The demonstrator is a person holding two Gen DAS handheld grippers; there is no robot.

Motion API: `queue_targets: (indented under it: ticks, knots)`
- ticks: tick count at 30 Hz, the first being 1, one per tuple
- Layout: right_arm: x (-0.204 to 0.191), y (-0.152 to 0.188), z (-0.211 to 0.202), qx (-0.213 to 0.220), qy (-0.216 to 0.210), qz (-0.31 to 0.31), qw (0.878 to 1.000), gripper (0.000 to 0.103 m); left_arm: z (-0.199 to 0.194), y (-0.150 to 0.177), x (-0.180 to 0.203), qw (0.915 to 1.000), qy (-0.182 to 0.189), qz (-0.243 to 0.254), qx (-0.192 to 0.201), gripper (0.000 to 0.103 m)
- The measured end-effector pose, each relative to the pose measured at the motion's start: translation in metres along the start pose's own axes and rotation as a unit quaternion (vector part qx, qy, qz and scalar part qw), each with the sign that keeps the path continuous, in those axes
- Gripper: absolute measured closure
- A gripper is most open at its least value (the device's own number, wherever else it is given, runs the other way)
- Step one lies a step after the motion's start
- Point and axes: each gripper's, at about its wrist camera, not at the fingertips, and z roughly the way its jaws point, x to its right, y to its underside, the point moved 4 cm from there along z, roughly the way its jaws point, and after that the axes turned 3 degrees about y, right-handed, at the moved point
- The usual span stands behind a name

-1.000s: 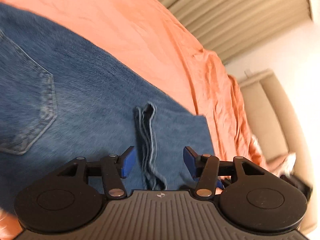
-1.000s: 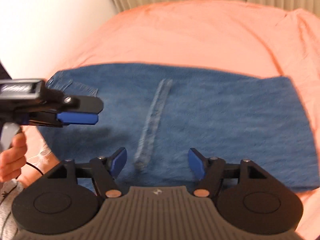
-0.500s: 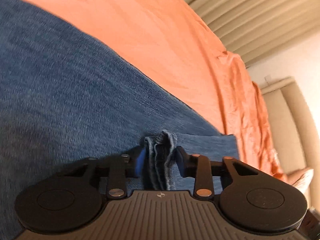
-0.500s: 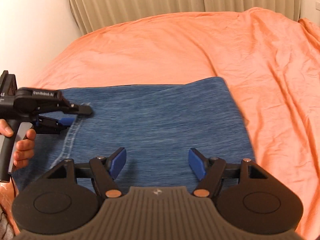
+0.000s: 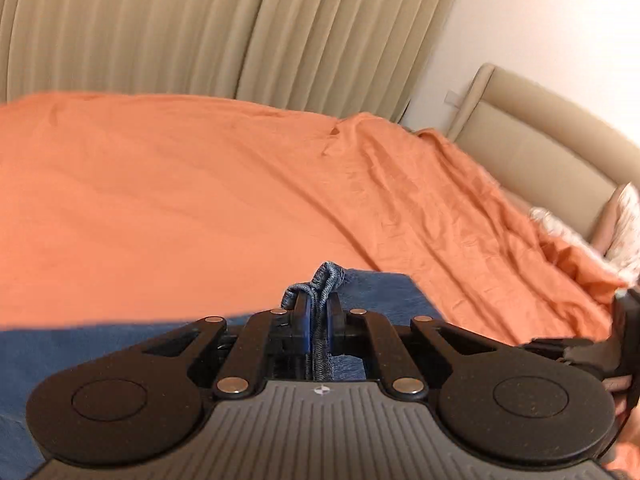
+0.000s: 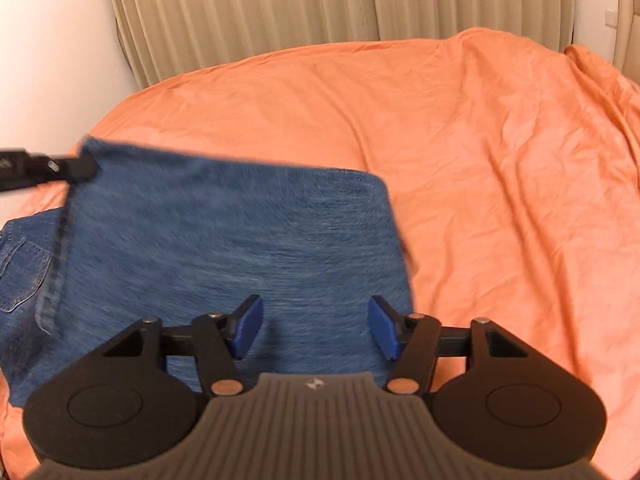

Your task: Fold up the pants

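The blue denim pants (image 6: pixel 224 248) lie on the bed's orange, wrinkled sheet (image 6: pixel 480 160), beige pleated curtains (image 6: pixel 260 12) behind. The left tool (image 5: pixel 318 320) is clamped on a bunched hem edge of the denim, its blue pads pressed together on the cloth; in the right wrist view that corner is raised off the bed at the far left, with a back pocket (image 6: pixel 22 276) showing beneath. The right tool (image 6: pixel 314 330) hovers over the near edge, its jaws apart, having just been closing, with nothing pinched between them.
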Motion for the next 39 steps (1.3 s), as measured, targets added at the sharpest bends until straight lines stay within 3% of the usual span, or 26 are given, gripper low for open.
queue_targets:
  ticks: [4,6,11,16,20,23,29,32,37,39]
  knots:
    - [0.009,-0.015,0.006,-0.003,0.011,0.014,1.000,0.075,0.029,0.017,-0.038,0.9968,-0.045,-0.032,-0.057,0.096]
    - [0.012,-0.024,0.016,-0.008,0.015,0.021,1.000,0.093,0.042,0.031,-0.054,0.9952,-0.062,-0.041,-0.063,0.096]
    - [0.017,-0.057,0.044,-0.005,0.015,0.042,0.999,0.103,0.067,0.050,-0.064,0.9925,-0.074,-0.063,-0.074,0.096]
    - [0.021,-0.076,0.089,-0.016,0.026,0.042,0.999,0.103,0.082,0.056,-0.070,0.9913,-0.068,-0.075,-0.084,0.094]
    - [0.028,-0.067,0.123,-0.055,0.029,0.052,0.997,0.103,0.087,0.062,-0.077,0.9909,-0.060,-0.088,-0.083,0.093]
    - [0.030,-0.061,0.131,-0.058,0.029,0.060,0.996,0.103,0.084,0.067,-0.081,0.9903,-0.062,-0.096,-0.079,0.089]
    - [0.024,-0.068,0.099,-0.046,0.039,0.040,0.997,0.103,0.071,0.056,-0.077,0.9849,-0.074,-0.110,-0.111,0.079]
    - [0.018,-0.062,0.059,-0.030,0.040,0.027,0.998,0.103,0.046,0.057,-0.062,0.9875,-0.082,-0.081,-0.107,0.078]
    - [0.012,-0.018,-0.011,-0.014,0.019,0.015,1.000,0.103,0.005,0.072,-0.023,0.9916,-0.060,-0.043,-0.106,0.078]
    - [0.009,0.004,-0.034,-0.004,0.028,0.014,0.999,0.103,-0.005,0.080,-0.011,0.9926,-0.054,-0.033,-0.103,0.078]
